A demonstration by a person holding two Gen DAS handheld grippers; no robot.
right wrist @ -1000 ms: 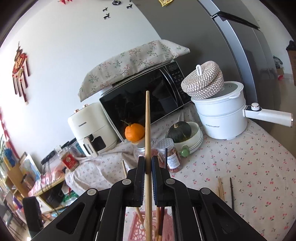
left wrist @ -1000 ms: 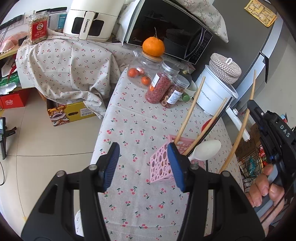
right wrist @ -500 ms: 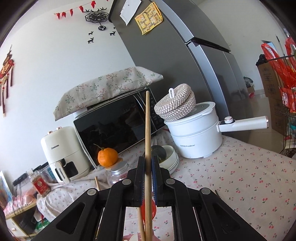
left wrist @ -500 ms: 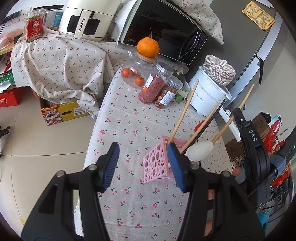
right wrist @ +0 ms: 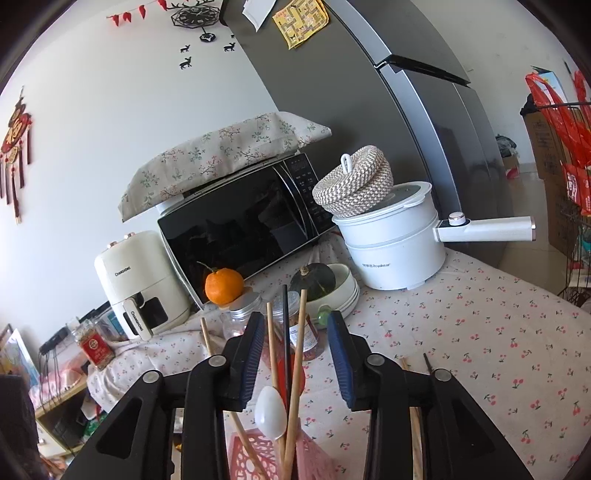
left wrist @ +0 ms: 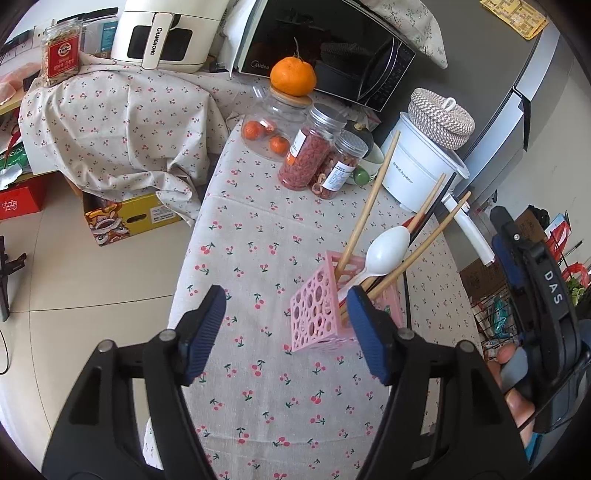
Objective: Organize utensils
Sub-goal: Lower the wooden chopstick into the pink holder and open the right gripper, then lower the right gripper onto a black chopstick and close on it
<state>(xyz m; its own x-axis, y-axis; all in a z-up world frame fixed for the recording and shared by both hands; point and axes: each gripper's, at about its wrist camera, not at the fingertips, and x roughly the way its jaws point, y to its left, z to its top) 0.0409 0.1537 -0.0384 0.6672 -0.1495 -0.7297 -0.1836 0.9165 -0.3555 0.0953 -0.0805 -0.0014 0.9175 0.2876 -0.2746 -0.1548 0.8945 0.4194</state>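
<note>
A pink perforated holder (left wrist: 317, 314) stands on the cherry-print tablecloth (left wrist: 258, 236). Several wooden chopsticks (left wrist: 369, 206), a black one and a white spoon (left wrist: 388, 251) lean out of it. My left gripper (left wrist: 284, 314) is open and its jaws are opening. The holder sits just beyond them, partly behind the right finger and untouched. My right gripper (right wrist: 297, 328) hovers over the holder (right wrist: 258, 458) with its jaws opening. A wooden chopstick (right wrist: 300, 347) and the black chopstick (right wrist: 285, 332) stand free between its pads. Two loose chopsticks (right wrist: 415, 424) lie on the cloth, mostly hidden by the right finger.
Two spice jars (left wrist: 314, 151), a glass jar topped by an orange (left wrist: 293, 75), a bowl holding a squash (right wrist: 325, 284) and a white electric pot (right wrist: 395, 240) stand behind the holder. Beyond them are a microwave (right wrist: 240, 229) and an air fryer (left wrist: 162, 33). The table drops to the floor (left wrist: 92, 295) on the left.
The right jaws let go of the wooden chopstick, which now stands in the holder. The left jaws widened. The right gripper dipped and came lower over the holder.
</note>
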